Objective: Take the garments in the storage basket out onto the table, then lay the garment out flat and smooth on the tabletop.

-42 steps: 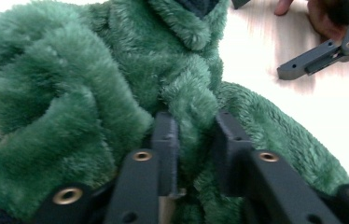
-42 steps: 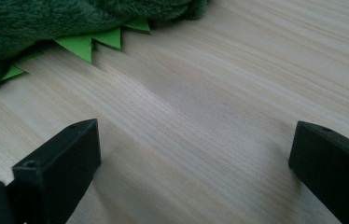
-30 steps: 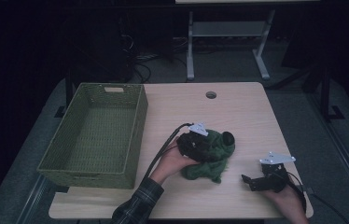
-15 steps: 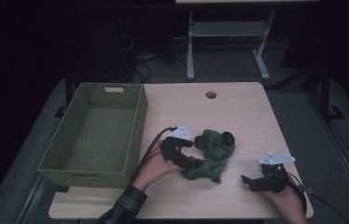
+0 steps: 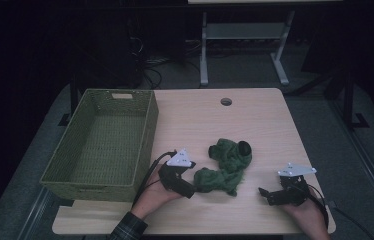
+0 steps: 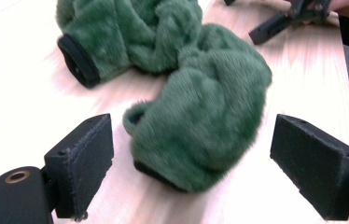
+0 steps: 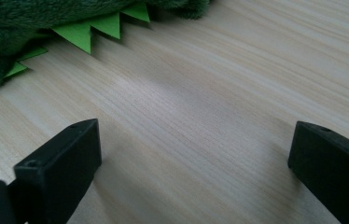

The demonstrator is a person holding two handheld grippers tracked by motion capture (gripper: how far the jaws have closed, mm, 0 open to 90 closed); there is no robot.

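High view: green plush toy [image 5: 229, 165] lies mid-table, right of the woven basket [image 5: 102, 142]. Left gripper [image 5: 189, 191] just beside it, jaws just opened, released. Right gripper [image 5: 263, 192] rests near the right edge, released.

Left gripper view: toy [image 6: 196, 102] between the spread jaws, untouched. Judged: re-grip, then basket.

Right gripper view: bare wood table [image 7: 210, 93]. Room dark.
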